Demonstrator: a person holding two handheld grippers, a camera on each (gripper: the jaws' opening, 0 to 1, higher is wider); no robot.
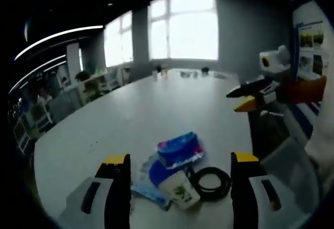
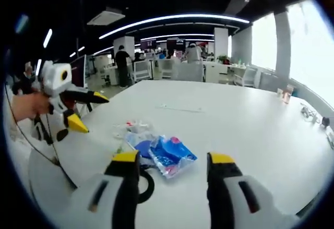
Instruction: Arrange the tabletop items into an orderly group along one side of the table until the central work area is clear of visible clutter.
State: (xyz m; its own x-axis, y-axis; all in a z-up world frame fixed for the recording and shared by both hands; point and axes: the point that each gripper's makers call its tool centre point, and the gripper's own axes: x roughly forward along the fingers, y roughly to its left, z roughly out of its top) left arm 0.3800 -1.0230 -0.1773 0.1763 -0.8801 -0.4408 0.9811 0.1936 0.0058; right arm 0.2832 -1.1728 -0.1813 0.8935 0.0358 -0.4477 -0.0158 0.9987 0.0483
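Observation:
A small heap lies on the white table [image 1: 156,104]: a blue packet [image 1: 180,149], a white cup with a green print [image 1: 180,190], a coiled black cable [image 1: 211,182] and a clear plastic bag [image 1: 148,187]. My left gripper [image 1: 180,158] hovers just short of the heap, jaws wide apart and empty. Beyond it to the right, the right gripper [image 1: 245,96] hangs in the air, jaws slightly apart. In the right gripper view my right gripper [image 2: 173,158] is open above the blue packet [image 2: 169,156] and cable [image 2: 146,184]. The left gripper [image 2: 78,109] is open too, held by a hand [image 2: 28,105].
A clear wrapper with red bits [image 2: 136,127] lies behind the packet, and a thin stick-like item [image 2: 180,108] farther out. Small items sit at the table's far end [image 1: 193,73] and along its edge [image 2: 310,113]. A chair [image 1: 292,161] stands by the table. People stand far off.

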